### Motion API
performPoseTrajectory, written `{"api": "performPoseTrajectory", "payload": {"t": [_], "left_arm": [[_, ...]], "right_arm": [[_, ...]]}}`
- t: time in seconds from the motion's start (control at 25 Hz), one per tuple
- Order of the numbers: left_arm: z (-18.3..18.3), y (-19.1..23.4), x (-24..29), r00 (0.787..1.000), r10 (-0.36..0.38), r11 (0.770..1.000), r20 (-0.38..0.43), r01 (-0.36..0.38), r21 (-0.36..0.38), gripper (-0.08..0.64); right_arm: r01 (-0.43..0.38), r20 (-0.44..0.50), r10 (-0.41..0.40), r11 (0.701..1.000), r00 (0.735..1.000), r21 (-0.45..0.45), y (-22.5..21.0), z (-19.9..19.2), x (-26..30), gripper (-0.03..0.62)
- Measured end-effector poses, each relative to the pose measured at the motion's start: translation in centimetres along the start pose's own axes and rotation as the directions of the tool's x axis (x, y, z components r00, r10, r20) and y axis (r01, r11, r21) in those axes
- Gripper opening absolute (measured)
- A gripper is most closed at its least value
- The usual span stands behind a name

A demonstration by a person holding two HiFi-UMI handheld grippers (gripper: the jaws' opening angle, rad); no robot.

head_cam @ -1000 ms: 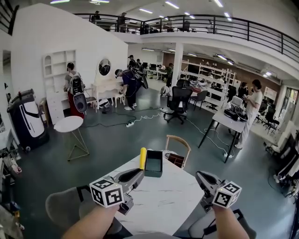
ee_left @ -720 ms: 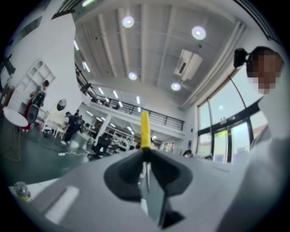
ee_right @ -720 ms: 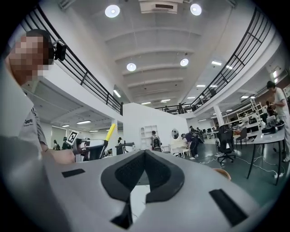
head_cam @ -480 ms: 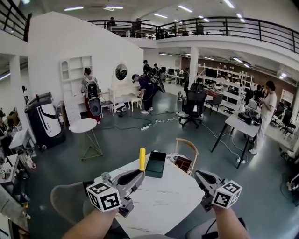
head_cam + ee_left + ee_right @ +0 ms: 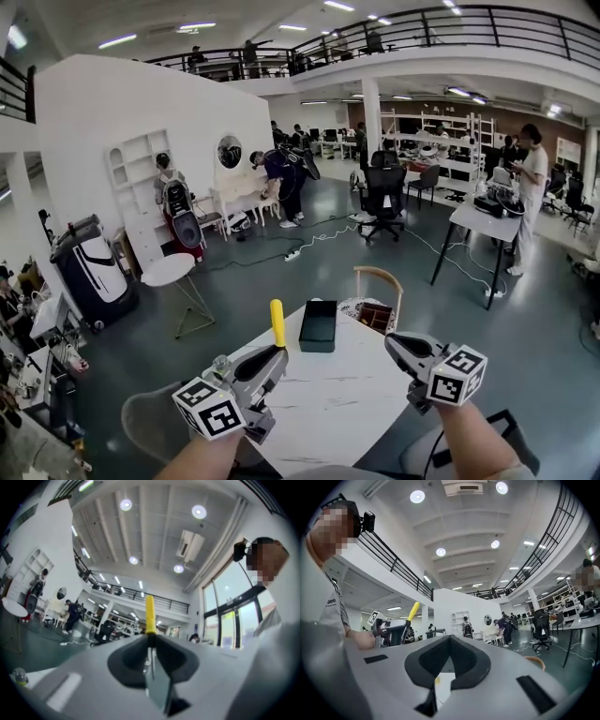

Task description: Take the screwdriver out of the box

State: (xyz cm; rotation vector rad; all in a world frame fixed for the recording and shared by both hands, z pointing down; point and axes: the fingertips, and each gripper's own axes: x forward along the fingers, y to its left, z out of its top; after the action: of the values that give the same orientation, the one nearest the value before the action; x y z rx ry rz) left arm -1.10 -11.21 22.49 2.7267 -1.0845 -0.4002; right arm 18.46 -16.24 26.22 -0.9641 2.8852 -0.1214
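Note:
The screwdriver [image 5: 277, 323] has a yellow handle and stands upright, its thin shaft clamped in my left gripper [image 5: 275, 357]. It is out of the black box [image 5: 319, 326], a little to the left of it and above the white table [image 5: 328, 403]. In the left gripper view the handle [image 5: 150, 616] rises straight out of the closed jaws of my left gripper [image 5: 150, 644]. My right gripper [image 5: 395, 341] hovers over the table's right side, apart from the box. Its jaws stand a little apart with nothing between them [image 5: 446, 667]. The right gripper view also shows the screwdriver [image 5: 414, 611].
A wooden chair [image 5: 380, 295] stands behind the table's far edge. Beyond it are an open floor, a small round white table [image 5: 171, 270], office chairs, desks and several people. A grey chair [image 5: 150, 422] sits at the table's left.
My left gripper, still holding the screwdriver, has drawn a little away from the box toward the left. The right gripper has hardly moved. The head view has swung.

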Motion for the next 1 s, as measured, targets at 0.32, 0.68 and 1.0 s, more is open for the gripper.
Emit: {"api": "performPoseTrajectory", "payload": {"t": [0.32,0.68,1.0], "left_arm": [[1.5,4.1,-3.7,0.998,-0.067,0.998,0.021,0.067,0.008,0.057],[3.0,9.6,-8.0,0.998,-0.061,0.998,0.021,0.061,-0.003,0.057],[2.9,9.5,-7.4,0.997,-0.072,0.997,0.029,0.073,-0.011,0.057]], "right_arm": [[0.049,-0.018,-0.049,0.999,0.999,0.010,2.5,-1.5,4.9,0.007],[0.055,-0.018,-0.055,0.998,0.998,0.026,6.5,-0.7,10.0,0.008],[0.073,-0.053,-0.074,0.997,0.996,-0.016,5.8,-0.8,9.5,0.006]]}}
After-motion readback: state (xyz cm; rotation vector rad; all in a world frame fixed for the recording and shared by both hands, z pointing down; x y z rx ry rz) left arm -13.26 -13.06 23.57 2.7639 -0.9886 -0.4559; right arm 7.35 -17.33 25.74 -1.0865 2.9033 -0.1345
